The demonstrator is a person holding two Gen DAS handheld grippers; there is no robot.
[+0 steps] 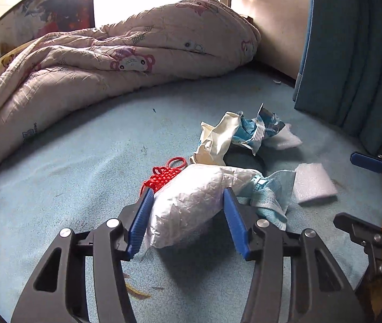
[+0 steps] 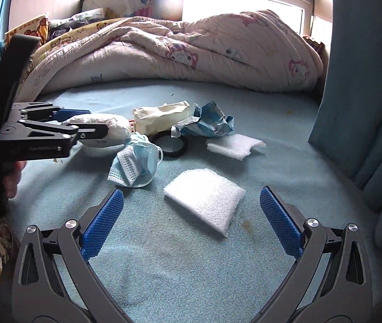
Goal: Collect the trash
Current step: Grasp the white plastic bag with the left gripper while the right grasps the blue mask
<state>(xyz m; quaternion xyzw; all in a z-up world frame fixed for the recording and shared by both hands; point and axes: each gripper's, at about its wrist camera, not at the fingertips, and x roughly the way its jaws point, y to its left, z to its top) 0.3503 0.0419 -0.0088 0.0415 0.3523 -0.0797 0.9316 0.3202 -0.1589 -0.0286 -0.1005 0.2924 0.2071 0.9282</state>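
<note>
Lettering on quilt (image 1: pixel 83 80) unreadable; left claw (image 1: pixel 188 199) clamps white packet (image 1: pixel 191 202), right claw (image 2: pixel 191 202) released.

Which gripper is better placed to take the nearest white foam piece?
Right. The right gripper is open with the foam piece directly ahead between its fingers; the left gripper already squeezes the white bag.

The quilt (image 1: pixel 88 62) carries a small printed mark, its letters too small to read.

Bare bedsheet (image 2: pixel 191 269) ahead; quilt (image 2: pixel 191 53) and curtain (image 2: pixel 366 107) hem it.
</note>
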